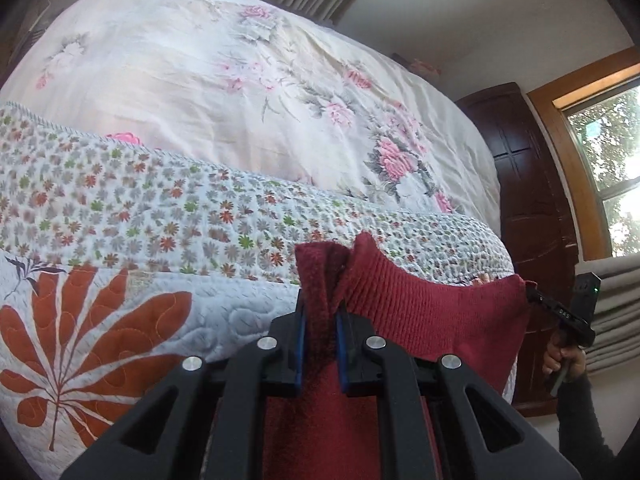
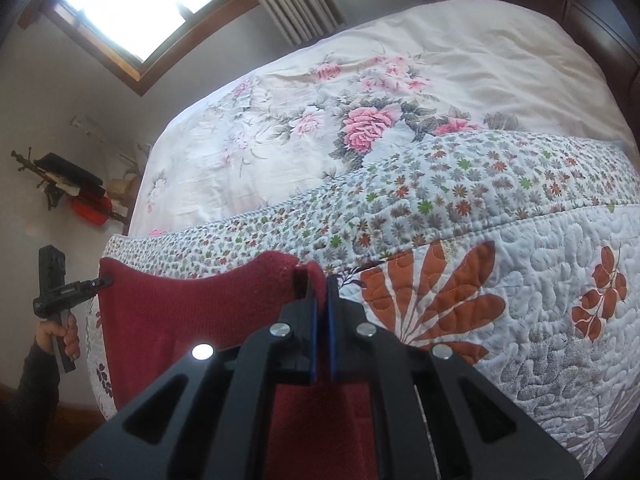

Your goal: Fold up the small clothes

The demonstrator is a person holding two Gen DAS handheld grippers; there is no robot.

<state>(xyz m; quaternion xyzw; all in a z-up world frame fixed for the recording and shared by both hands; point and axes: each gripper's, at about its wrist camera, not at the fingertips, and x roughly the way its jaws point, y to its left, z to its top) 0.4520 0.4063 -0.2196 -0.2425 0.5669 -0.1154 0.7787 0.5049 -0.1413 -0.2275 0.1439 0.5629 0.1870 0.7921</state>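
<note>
1. Left gripper (image 1: 320,312): black frame with blue pads, pinching one top corner of a dark red knitted garment (image 1: 432,312); a fold of the knit stands up between the pads at 12 o'clock of the frame.
2. Right gripper (image 2: 321,292): same build, pressed nearly together on the opposite top corner of the garment; only a thin edge of red fabric shows between the blue pads.
3. Dark red knitted garment: held up by both top corners, stretched between the two grippers, its upper edge sagging in a shallow curve. It hangs in front of the near edge of the bed; its lower part drops out of sight under each camera.
4. Quilted bedspread (image 2: 540,280): pale, with small flower print and large rust-orange leaf motifs, covering the near part of the bed, behind the garment.
5. Floral sheet (image 1: 248,80): cream with pink roses, beyond the quilt toward 12 o'clock.
6. Window (image 2: 132,4): wood-framed, bright, at 11 o'clock in the right wrist view.
7. Person's hands: right hand (image 1: 560,356) at 3 o'clock in the left wrist view; left hand (image 2: 60,336) at 9 o'clock in the right wrist view, each gripping a handle.
</note>
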